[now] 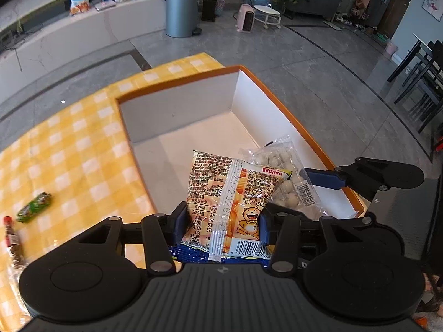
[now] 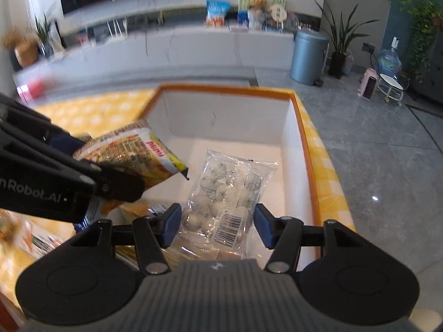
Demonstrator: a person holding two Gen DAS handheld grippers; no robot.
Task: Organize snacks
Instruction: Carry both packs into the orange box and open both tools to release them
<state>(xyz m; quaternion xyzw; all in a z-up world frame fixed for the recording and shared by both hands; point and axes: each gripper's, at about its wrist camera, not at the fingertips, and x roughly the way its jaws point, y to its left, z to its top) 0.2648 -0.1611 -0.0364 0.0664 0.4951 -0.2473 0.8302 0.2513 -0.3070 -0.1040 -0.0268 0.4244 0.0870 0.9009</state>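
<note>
Closest to my left lens, the left gripper (image 1: 221,225) has its blue pads clamped on a printed snack packet (image 1: 234,196), which I hold tilted over the near end of the box. Beneath everything, the table (image 1: 69,149) wears a yellow-and-white checked cloth, and on it sits the big white box (image 1: 180,113) with an orange rim, its far half bare. My right gripper (image 2: 217,225) holds a clear bag of pale round balls (image 2: 227,191) low inside that box, and I see its left pad pressing the bag; the right pad's contact I cannot tell.

Writing: I read "Mimi" in red on the packet, a laughing cartoon animal, a barcode, and "SC1243505" among dense small print. On the clear bag I see a white barcode label, digits unreadable. From the right wrist view "Robot.AI" shows on the left gripper's body.

Only my left view shows a green wrapped sweet (image 1: 34,207) and a small dark bottle with a red cap (image 1: 12,239), both lying on the cloth left of the box
</note>
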